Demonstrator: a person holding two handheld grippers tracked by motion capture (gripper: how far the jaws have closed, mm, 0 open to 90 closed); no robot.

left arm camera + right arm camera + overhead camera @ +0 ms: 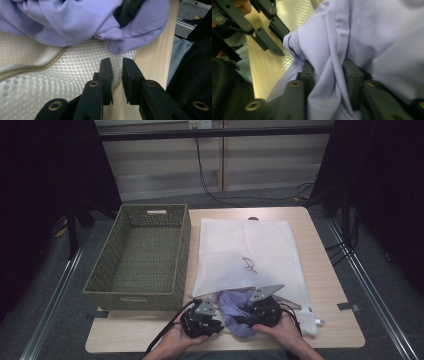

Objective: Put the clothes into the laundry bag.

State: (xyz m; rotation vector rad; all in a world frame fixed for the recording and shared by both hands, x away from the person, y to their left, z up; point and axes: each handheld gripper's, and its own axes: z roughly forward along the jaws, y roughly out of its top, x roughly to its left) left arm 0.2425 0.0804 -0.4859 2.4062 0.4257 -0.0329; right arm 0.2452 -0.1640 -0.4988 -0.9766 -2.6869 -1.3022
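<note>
Clamping a fold of lilac garment (337, 50) between the two jaws of the right gripper (329, 75) — cloth bunching through the gap and spilling over both sides in the right gripper view. Holding the left gripper (117, 72) with jaws slightly apart, nothing between them, tips hovering just over the rim of the white mesh laundry bag (62, 72) where bag meets bare tabletop (152, 57). Lying just beyond those tips, the lilac garment (82, 22), heaped on the mesh.

Seen from the high view: sitting close together at the table's near edge, left gripper (212, 323) and right gripper (245, 319), each in a hand, with the garment (235, 307) between them — partly tucked into the bag's open near end. Stretching flat from there toward the far edge, the laundry bag (250, 245), a dark drawstring squiggle at its middle. Standing beside it along the table's left edge, an olive woven basket (102, 270), well apart from both grippers.
</note>
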